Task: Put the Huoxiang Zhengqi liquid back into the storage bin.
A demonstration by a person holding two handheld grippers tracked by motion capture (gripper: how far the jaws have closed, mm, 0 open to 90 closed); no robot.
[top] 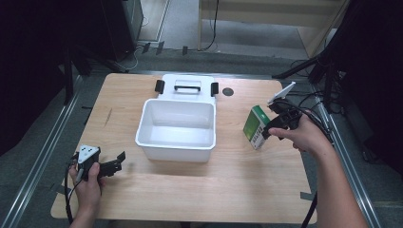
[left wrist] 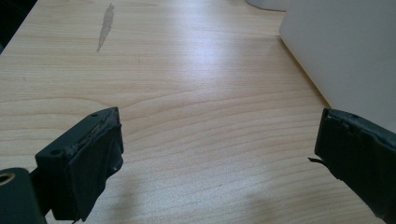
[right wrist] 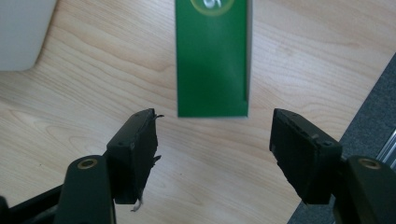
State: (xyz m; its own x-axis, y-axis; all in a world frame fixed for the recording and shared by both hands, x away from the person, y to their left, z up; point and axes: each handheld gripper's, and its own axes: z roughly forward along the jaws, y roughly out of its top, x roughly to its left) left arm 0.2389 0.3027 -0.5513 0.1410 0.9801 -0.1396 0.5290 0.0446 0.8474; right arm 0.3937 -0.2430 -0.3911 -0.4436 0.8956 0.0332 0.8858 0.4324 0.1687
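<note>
Right gripper [right wrist: 212, 140] jaws, green box [right wrist: 212, 60] beyond, white bin [top: 177, 124] alongside.

Left gripper [left wrist: 219, 154] low over pale wooden table [left wrist: 187, 93], two black jaws set wide apart, nothing between them. White box wall [left wrist: 345, 51] rises at upper right, just beyond right-hand jaw. Grey smear [left wrist: 106, 25] marks tabletop at upper left.

I note a green-and-white carton [top: 255, 126], a white bin [top: 177, 124] with black-latched white lid [top: 187, 86], pale wood-grain table [top: 228, 175], black grippers, grey floor.
</note>
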